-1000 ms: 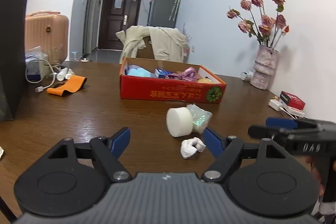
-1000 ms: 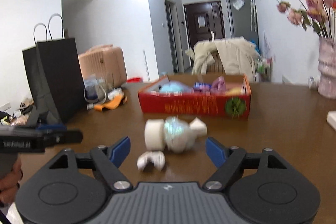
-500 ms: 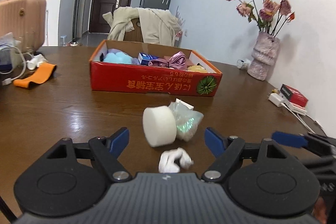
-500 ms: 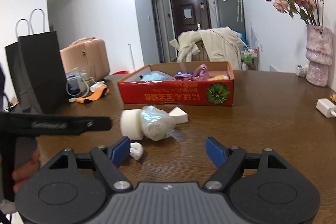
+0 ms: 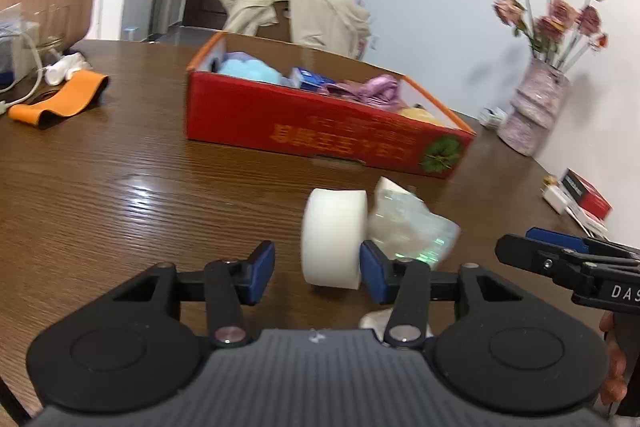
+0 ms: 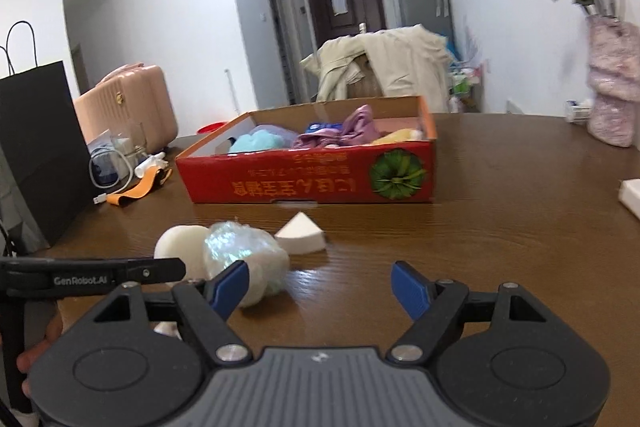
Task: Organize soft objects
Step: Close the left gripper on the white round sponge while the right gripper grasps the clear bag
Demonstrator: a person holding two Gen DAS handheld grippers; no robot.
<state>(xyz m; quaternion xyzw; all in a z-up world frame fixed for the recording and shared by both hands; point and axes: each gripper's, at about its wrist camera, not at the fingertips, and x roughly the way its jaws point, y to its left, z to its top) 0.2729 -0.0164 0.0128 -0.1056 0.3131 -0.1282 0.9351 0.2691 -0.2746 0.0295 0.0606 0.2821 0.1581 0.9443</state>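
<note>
A white foam cylinder (image 5: pixel 334 237) lies on the wooden table (image 5: pixel 120 187) beside a clear-wrapped soft bundle (image 5: pixel 412 227). My left gripper (image 5: pixel 318 277) is open, its jaws narrowed; the right finger touches the cylinder, the left finger stands apart from it. A small white crumpled piece (image 5: pixel 374 319) lies under that finger. My right gripper (image 6: pixel 320 291) is open and empty, just right of the bundle (image 6: pixel 244 259) and cylinder (image 6: pixel 180 247). A white wedge sponge (image 6: pixel 300 233) lies beyond. The red box (image 6: pixel 308 175) holds several soft items.
A pink vase with dried flowers (image 5: pixel 532 115) stands at the right. A red packet and charger (image 5: pixel 580 191) lie near the right edge. An orange band (image 5: pixel 60 99) and cables lie at the left. A black paper bag (image 6: pixel 36 155) stands at the left.
My left gripper moved forward and down to the foam cylinder and its jaws narrowed. My right gripper moved forward toward the bundle and stayed open.
</note>
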